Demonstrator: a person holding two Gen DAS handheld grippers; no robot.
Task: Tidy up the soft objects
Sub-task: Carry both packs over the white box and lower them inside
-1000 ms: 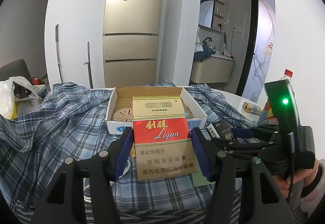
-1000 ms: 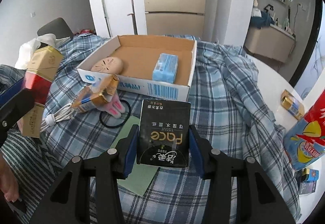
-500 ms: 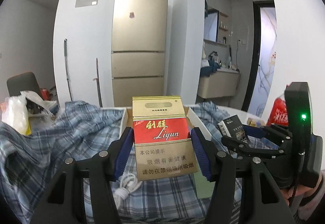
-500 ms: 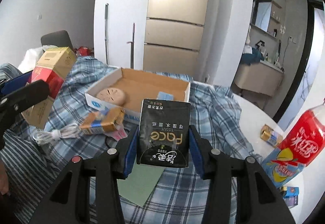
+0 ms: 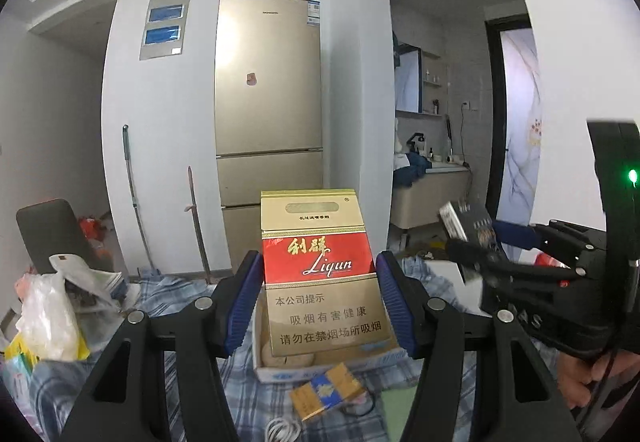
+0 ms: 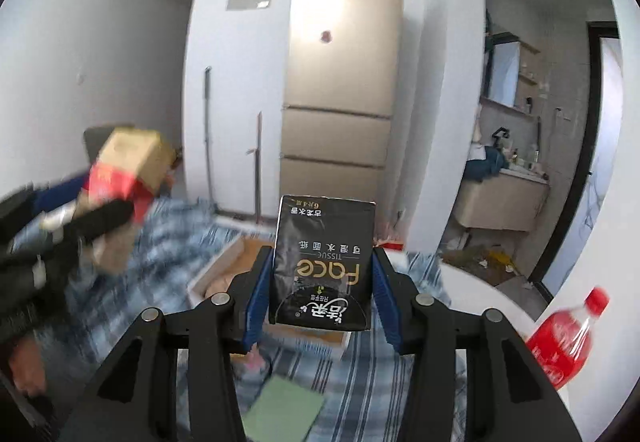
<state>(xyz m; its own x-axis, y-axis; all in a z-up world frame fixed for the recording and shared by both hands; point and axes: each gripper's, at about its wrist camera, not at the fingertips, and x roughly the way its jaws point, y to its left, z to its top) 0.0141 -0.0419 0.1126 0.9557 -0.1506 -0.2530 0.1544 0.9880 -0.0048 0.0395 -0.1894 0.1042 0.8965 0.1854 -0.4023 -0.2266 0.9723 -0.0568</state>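
1. Left claw [image 5: 320, 298] — clenched on the red-and-gold cigarette carton [image 5: 322, 274], its blue pads flat against the two narrow side walls. The carton is held upright in the air, above the open cardboard box [image 5: 320, 370] that sits on the plaid-covered desk [image 5: 192, 294].
2. Right claw [image 6: 318, 296] — clenched on the black tissue pack [image 6: 322, 262], which stands on end with its print upside down, also clear of the desk and above the box's far rim.
3. Handling, carton: judged light and fairly stiff, a thin-walled paper shell. The side walls will likely bow under a hard squeeze; the present hold, low on the body below the red band, looks sound.
4. Handling, tissue pack: judged very light and soft, with a glossy film wrapper that may slide between the pads. A hold across the middle of the pack, where the contents resist compression, seems best — the grip here is on its lower half.
5. Surroundings: a small yellow-and-blue packet [image 5: 326, 394] and a white cable [image 5: 284, 430] lie on the cloth just in front of the box; a green sheet [image 6: 284, 410] lies near the desk's near edge; a red bottle [image 6: 564, 342] stands toward the right edge.
6. Neither item is fragile; a short drop into the box would probably do no harm.
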